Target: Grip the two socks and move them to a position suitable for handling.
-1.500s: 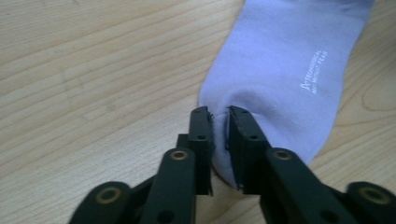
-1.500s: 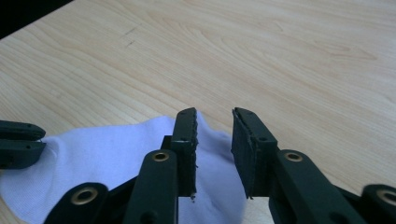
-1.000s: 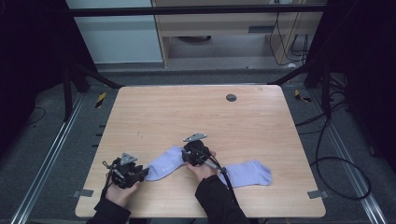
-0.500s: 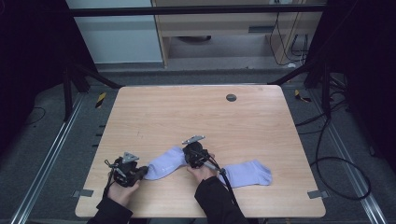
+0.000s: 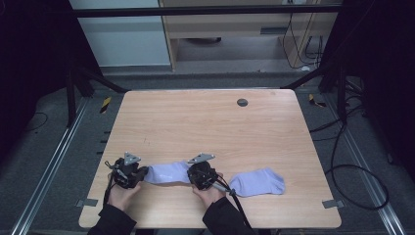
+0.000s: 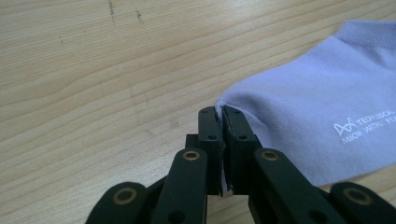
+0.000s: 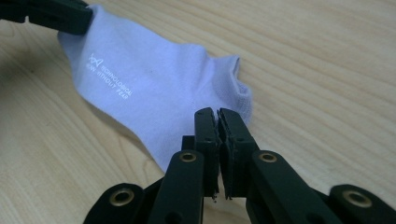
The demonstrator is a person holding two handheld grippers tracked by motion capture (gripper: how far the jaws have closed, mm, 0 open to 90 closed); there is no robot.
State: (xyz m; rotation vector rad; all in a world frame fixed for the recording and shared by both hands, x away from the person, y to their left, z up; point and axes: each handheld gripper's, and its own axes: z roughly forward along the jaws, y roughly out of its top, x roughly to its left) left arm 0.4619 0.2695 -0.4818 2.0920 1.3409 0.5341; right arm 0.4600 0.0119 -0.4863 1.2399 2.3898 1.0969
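A lavender sock [image 5: 166,173] lies stretched between my two grippers near the table's front edge. My left gripper [image 5: 145,174] pinches its toe end; in the left gripper view the jaws [image 6: 219,112] have just been closing and hold the sock's [image 6: 317,112] edge between the pads. My right gripper [image 5: 190,176] is shut on the cuff end; in the right gripper view the gripper [image 7: 217,114] clamps the sock's [image 7: 154,88] hem, with the left gripper's black jaws [image 7: 46,14] at the far corner. A second lavender sock [image 5: 258,182] lies flat to the right.
The wooden table [image 5: 205,127] has a small dark round hole [image 5: 242,102] near its far edge. Cables trail on the floor at the right [image 5: 352,166]. A cable runs back from the right gripper along the person's forearm.
Both grippers' jaws have shut on the sock's ends. The right gripper has moved toward the near edge, and the sock now lies level between the grippers instead of slanting.
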